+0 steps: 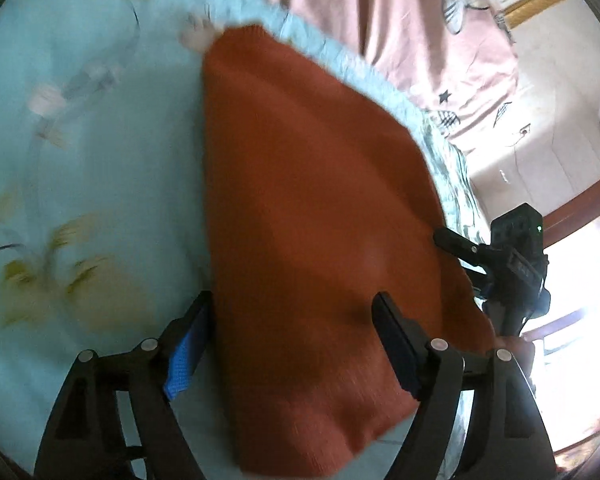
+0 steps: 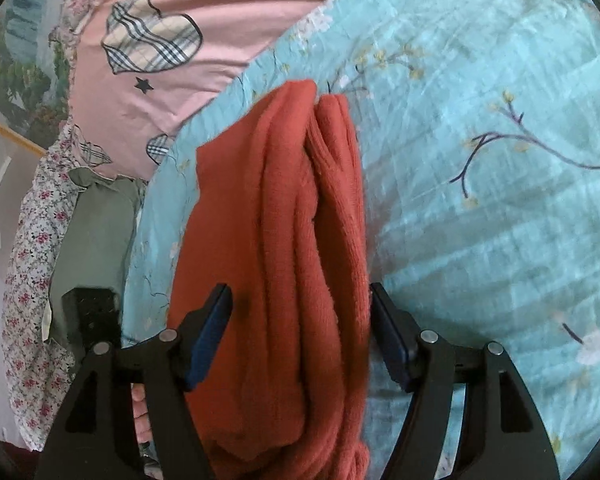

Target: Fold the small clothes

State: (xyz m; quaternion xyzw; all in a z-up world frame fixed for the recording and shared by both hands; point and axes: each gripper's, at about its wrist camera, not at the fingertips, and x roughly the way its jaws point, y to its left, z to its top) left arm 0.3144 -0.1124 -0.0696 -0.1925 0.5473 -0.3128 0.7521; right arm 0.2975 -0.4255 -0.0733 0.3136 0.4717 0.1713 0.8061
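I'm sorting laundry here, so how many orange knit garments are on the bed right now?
1. The orange knit garment lies on the light blue floral bedsheet, between the fingers of the left gripper and bunched in folds between those of the right gripper. Others may lie out of view.

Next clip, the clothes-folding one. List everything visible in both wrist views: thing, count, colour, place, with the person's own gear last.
knit garment: one, rust orange, lying on the bed sheet, bunched into folds in the right wrist view, between the fingers of both grippers.
bed sheet: one, light blue with a branch and flower print, under the garment.
pink bedding: one, pink with plaid hearts and stars, beyond the sheet's edge.
floral fabric: one, white with small red flowers, beside the bed.
green cloth: one, grey-green, next to the floral fabric.
left gripper: one, black with blue pads, jaws apart around the garment.
right gripper: one, black with blue pads, jaws apart around the garment.
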